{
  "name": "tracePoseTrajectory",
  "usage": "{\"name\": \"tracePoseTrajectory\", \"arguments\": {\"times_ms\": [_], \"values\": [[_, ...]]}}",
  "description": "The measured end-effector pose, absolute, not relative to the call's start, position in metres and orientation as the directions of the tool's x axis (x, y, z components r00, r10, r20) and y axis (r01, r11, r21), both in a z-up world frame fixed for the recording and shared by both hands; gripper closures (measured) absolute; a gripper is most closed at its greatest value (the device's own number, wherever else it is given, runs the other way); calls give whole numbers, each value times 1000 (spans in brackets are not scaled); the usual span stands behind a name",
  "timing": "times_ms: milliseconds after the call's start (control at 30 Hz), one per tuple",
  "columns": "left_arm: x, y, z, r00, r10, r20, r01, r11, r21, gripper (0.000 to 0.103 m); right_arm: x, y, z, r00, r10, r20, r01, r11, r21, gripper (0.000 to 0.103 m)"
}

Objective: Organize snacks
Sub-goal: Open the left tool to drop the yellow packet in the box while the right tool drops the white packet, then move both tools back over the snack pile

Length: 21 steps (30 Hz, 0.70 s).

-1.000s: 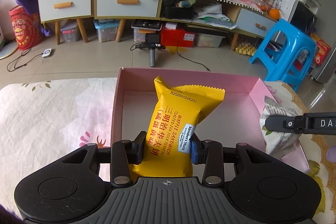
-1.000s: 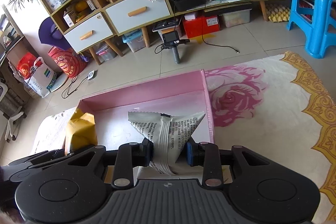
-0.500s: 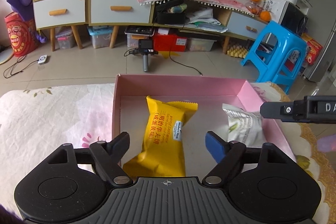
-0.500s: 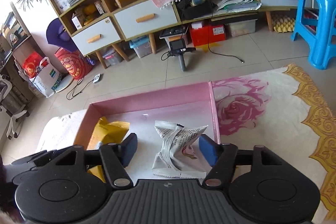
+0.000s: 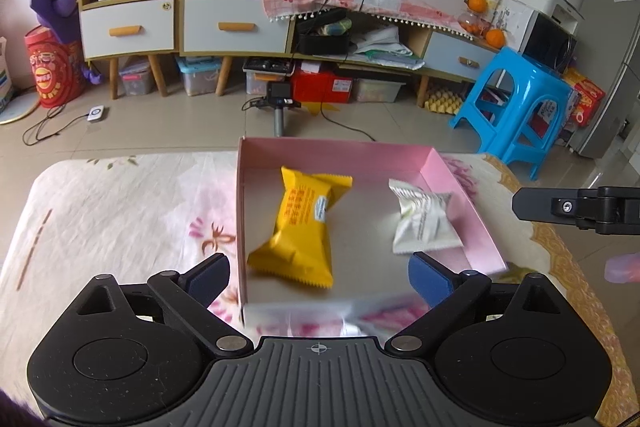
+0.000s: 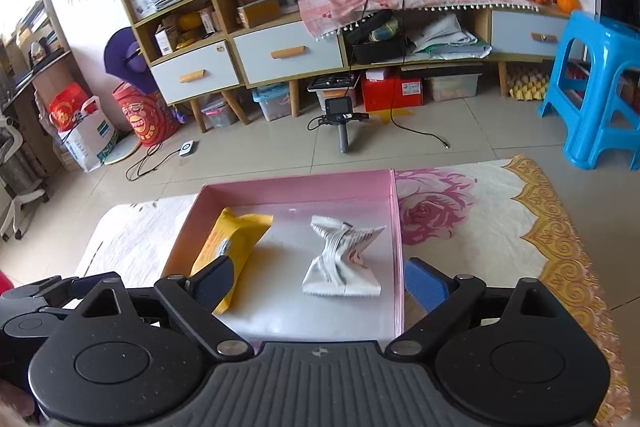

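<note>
A yellow snack packet [image 5: 302, 227] lies in the left half of a shallow pink box [image 5: 336, 149]. A white snack packet [image 5: 422, 223] lies in the right half. My left gripper [image 5: 318, 279] is wide open and empty, held above the box's near edge. My right gripper [image 6: 318, 279] is also wide open and empty, above the near edge. In the right wrist view the yellow packet [image 6: 236, 239] lies left and the white packet [image 6: 344, 259] right in the pink box [image 6: 296, 185]. The right gripper's finger [image 5: 576, 209] shows at the left view's right edge.
The box stands on a floral cloth [image 5: 120, 219] that covers the table. Past the table's far edge are a tiled floor, a small camera on a stand [image 5: 280, 105], a blue plastic stool [image 5: 520, 107] and low cabinets [image 5: 236, 23].
Both grippers opened and let go of their packets, which now lie in the pink box. Both grippers have drawn back and up toward the near edge.
</note>
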State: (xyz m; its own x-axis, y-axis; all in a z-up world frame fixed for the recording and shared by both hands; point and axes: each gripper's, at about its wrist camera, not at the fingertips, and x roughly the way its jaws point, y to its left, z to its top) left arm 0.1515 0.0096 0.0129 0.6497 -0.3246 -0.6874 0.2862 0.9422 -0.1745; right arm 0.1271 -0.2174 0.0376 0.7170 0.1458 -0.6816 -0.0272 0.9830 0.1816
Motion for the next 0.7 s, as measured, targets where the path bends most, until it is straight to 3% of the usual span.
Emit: {"name": "tracePoseTrajectory", "arguments": {"times_ms": [700], "values": [[79,42,11,645,-310,-698,288,945,-153,3,60,-178,30,722,155,-675,-124,988,94,10]]}}
